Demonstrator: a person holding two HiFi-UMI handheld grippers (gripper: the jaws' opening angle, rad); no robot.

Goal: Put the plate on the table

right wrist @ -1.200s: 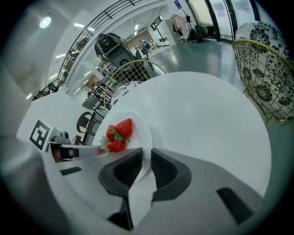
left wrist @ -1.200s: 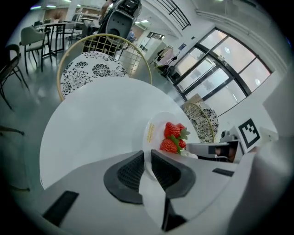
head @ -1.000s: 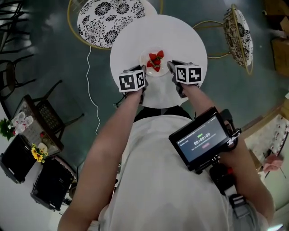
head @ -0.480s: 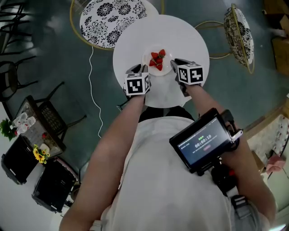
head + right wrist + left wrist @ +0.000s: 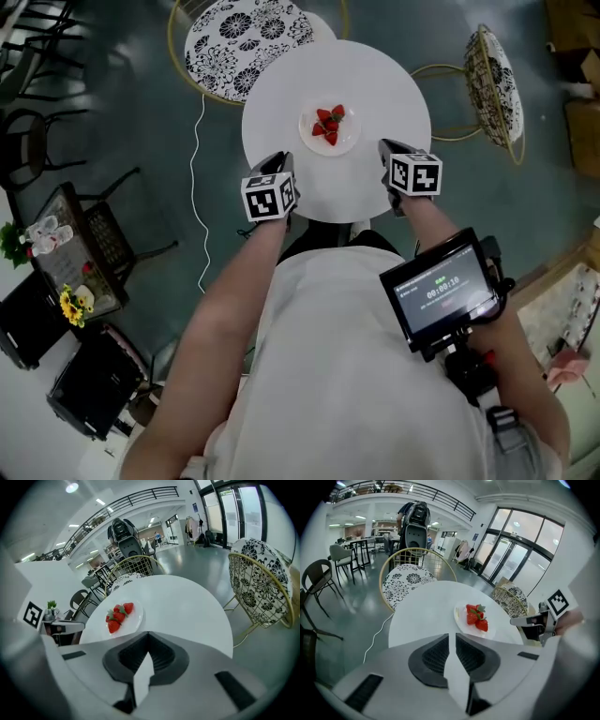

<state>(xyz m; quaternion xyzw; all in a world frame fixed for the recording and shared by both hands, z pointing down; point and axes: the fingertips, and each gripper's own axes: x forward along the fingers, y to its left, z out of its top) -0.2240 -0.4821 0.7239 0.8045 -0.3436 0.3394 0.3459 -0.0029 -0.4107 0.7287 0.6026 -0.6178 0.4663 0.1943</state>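
A white plate (image 5: 329,128) with several strawberries (image 5: 327,123) rests flat near the middle of the round white table (image 5: 375,84). My left gripper (image 5: 280,163) hovers at the table's near left edge, clear of the plate; its jaws stand only a narrow slit apart with nothing between them (image 5: 452,637). The right gripper (image 5: 387,150) sits at the near right edge, also off the plate, its pads meeting at the tips on nothing (image 5: 147,635). Each gripper view shows the plate (image 5: 474,619) (image 5: 123,616) ahead and the other gripper to the side.
A chair with a black-and-white patterned seat (image 5: 246,37) stands tucked at the table's far left. A gold wire chair (image 5: 494,75) is to the right. A white cable (image 5: 194,178) trails on the floor at left, near dark chairs (image 5: 37,141). A screen unit (image 5: 441,292) hangs on the person's chest.
Both grippers have drawn back from the plate's sides toward the person and apart. The plate stays on the table with the strawberries on it.
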